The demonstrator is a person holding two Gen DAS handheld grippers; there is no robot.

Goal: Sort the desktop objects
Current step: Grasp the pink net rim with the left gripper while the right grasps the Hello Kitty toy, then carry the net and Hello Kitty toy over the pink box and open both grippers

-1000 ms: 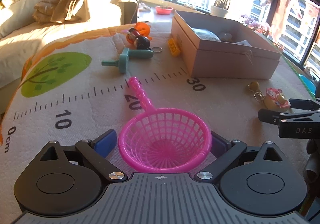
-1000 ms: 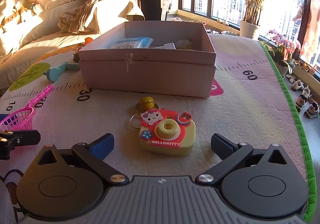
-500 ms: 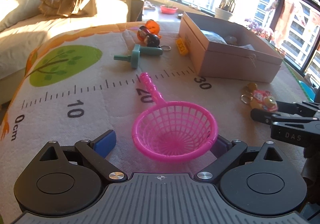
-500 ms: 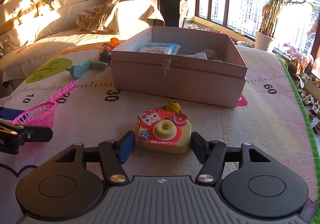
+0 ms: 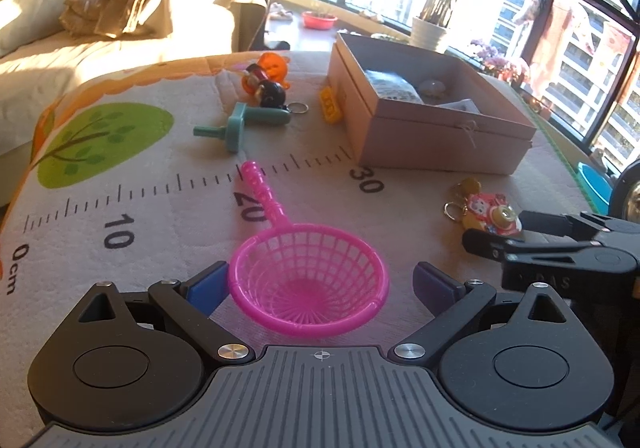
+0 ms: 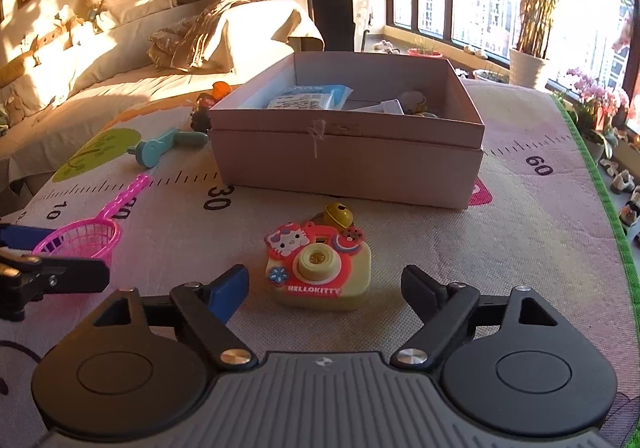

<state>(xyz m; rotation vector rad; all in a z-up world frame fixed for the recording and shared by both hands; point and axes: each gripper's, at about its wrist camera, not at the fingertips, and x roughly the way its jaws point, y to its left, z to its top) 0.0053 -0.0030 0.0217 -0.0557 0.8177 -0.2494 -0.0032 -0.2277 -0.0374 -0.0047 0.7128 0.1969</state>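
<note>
The left tool (image 5: 320, 286) is straddling the pink toy net (image 5: 308, 284) on the surface (image 5: 160, 224); its jaws are standing apart, the left pad almost against the basket rim and the right pad clear of it. This looks like the pick-up step of the sorting, with nothing lifted yet. The net is lying with its ribbed handle pointing away, towards the teal toy (image 5: 240, 123). Next it is probably calling for closing on the rim, which looks thin and springy. Further right, the open cardboard box (image 6: 348, 163) is already holding a few items. The right tool (image 6: 324, 288) is flanking the Hello Kitty toy camera (image 6: 320, 268), which is sitting upright near the box front with a keyring and yellow bell behind it; its jaws have just been opening, and neither pad is touching the camera.
</note>
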